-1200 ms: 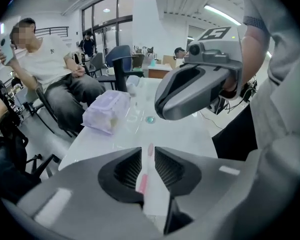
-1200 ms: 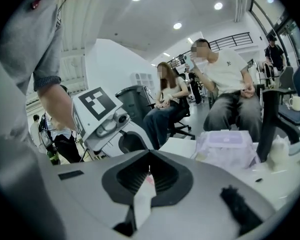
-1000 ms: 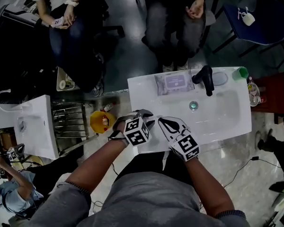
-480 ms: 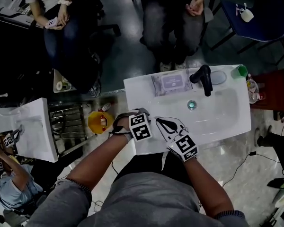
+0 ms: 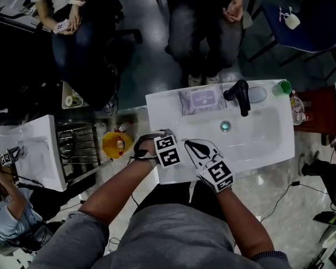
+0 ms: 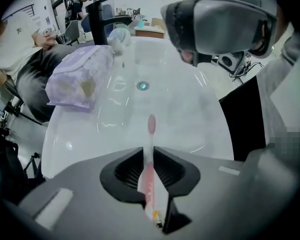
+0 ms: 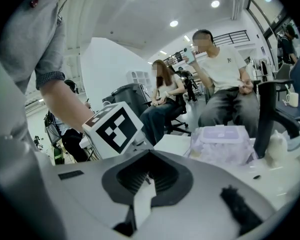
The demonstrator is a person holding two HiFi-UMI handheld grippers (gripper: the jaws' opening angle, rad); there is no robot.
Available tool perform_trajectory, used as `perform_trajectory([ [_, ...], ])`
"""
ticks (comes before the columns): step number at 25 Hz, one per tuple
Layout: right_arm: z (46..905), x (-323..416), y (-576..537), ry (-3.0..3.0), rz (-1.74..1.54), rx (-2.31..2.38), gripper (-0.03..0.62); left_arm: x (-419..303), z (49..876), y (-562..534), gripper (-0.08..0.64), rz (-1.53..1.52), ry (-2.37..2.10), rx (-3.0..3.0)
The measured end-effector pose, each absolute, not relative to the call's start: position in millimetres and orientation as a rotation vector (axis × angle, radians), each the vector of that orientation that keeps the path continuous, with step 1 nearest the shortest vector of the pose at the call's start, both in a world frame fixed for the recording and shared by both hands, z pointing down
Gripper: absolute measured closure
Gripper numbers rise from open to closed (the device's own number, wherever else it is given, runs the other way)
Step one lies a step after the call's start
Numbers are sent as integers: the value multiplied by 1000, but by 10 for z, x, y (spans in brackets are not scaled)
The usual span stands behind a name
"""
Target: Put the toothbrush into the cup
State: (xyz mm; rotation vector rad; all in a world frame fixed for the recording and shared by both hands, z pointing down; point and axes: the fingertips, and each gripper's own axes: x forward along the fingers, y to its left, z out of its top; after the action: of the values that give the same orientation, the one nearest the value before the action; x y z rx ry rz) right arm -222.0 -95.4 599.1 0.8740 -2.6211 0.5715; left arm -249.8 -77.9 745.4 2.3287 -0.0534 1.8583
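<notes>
Lowered and tipped steeper than a second ago, the left tongs (image 6: pixel 148 150) at the white sink counter's (image 5: pixel 161 110) near left edge have just been closing and now pinch the slim pink plastic toothbrush (image 6: pixel 151 125) by its handle. Right tongs (image 7: pixel 149 154) hover just beside, barely parted, empty. Likely light, stiff and slippery, the brush may swivel; mid-handle grips best. The small green cup (image 5: pixel 283 87) stands at the far right corner, past the black tap (image 5: pixel 242 94), with open basin between.
</notes>
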Motion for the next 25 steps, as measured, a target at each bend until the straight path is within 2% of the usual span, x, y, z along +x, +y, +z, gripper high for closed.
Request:
perform_trajectory([
  [2, 5982, -2217, -949, -2621, 571, 875, 578, -2499, 7451, -804, 517, 1852, -72, 2323],
  [25, 5671, -2045, -740, -2598, 508, 938, 578, -2633, 7019, -726, 522, 1690, -297, 2411],
])
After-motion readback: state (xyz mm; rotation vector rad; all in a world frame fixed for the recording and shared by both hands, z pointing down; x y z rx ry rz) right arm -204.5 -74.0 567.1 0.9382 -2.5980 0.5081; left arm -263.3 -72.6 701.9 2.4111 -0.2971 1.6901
